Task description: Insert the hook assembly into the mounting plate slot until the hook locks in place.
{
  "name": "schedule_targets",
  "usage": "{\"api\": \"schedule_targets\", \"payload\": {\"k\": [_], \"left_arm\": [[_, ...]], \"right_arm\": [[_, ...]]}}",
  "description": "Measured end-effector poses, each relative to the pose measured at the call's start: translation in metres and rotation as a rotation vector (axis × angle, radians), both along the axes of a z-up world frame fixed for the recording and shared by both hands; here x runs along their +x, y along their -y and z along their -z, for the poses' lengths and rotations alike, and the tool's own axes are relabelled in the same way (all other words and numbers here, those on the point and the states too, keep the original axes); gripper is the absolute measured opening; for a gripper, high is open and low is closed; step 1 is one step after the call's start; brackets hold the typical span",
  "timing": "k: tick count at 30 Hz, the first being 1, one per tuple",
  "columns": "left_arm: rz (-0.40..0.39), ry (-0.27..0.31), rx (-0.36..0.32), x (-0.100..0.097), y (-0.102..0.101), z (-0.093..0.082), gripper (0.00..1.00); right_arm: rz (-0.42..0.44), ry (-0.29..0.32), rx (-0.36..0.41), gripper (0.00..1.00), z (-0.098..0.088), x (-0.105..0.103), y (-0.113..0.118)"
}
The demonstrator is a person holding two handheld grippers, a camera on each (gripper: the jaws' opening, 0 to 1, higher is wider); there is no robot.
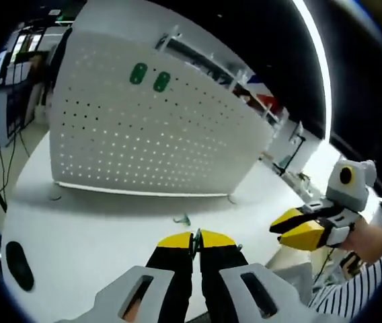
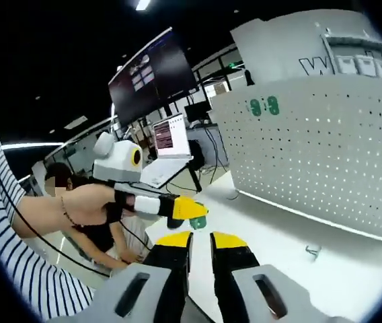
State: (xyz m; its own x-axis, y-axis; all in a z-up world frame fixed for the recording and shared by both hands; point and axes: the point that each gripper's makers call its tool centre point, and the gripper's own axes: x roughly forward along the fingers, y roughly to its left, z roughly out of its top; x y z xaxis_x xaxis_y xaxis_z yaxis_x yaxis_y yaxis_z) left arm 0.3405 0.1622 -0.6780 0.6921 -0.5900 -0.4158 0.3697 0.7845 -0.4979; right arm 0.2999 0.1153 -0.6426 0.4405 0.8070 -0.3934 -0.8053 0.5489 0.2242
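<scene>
The white pegboard [image 1: 157,128] stands upright on the white table [image 1: 77,235]. It is the mounting plate, full of little holes. Two green hooks [image 1: 149,77] already sit side by side near its top edge.

The left gripper [image 1: 195,241] is out in front of the pegboard, low over the table. Its yellow-tipped jaws are pressed together on a small green hook [image 1: 192,243], and only a thin bit of it peeks out between the tips. In the right gripper view, the same gripper [image 2: 192,210] shows a green piece at its tip. It holds the hook tight, most likely so the hook will not slip when it gets pushed into a hole.

Another small hook piece [image 1: 182,219] lies on the table between the left gripper and the foot of the pegboard.

The right gripper [image 2: 200,241] holds nothing. Its jaws are apart with a gap between them. In the left gripper view it [image 1: 297,232] floats off to the side of the pegboard. It looks like it is waiting, maybe to help steady things.

The held hook is still well apart from the pegboard, so the pushing-in part has not begun.
</scene>
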Motion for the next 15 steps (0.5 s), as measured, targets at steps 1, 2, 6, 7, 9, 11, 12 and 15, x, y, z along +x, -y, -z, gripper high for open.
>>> {"api": "schedule_targets", "payload": {"k": [1, 2, 6, 7, 9, 11, 12, 15], "left_arm": [[-0.003, -0.011, -0.017, -0.001, 0.002, 0.0, 0.01], [-0.002, -0.027, -0.055, -0.002, 0.006, -0.002, 0.01], [-0.011, -0.053, -0.126, -0.005, 0.01, -0.005, 0.01], [-0.02, -0.056, -0.155, -0.005, 0.011, -0.007, 0.01], [-0.025, -0.073, -0.188, -0.007, 0.012, -0.007, 0.01], [-0.021, -0.07, -0.198, -0.01, 0.012, -0.007, 0.01], [-0.02, -0.069, -0.201, -0.011, 0.012, -0.007, 0.01], [-0.031, -0.077, -0.247, -0.013, 0.013, -0.009, 0.01]], "right_arm": [[-0.013, 0.033, -0.019, 0.11, 0.0, 0.0, -0.003], [-0.025, 0.086, -0.049, 0.11, -0.001, 0.0, -0.005], [-0.068, 0.214, -0.144, 0.12, -0.001, 0.0, -0.011], [-0.077, 0.224, -0.171, 0.13, 0.003, -0.001, -0.013], [-0.09, 0.231, -0.183, 0.13, 0.006, -0.002, -0.017], [-0.098, 0.231, -0.185, 0.13, 0.008, -0.001, -0.021], [-0.102, 0.236, -0.187, 0.12, 0.008, 0.0, -0.023], [-0.121, 0.253, -0.215, 0.11, 0.011, 0.001, -0.027]]}}
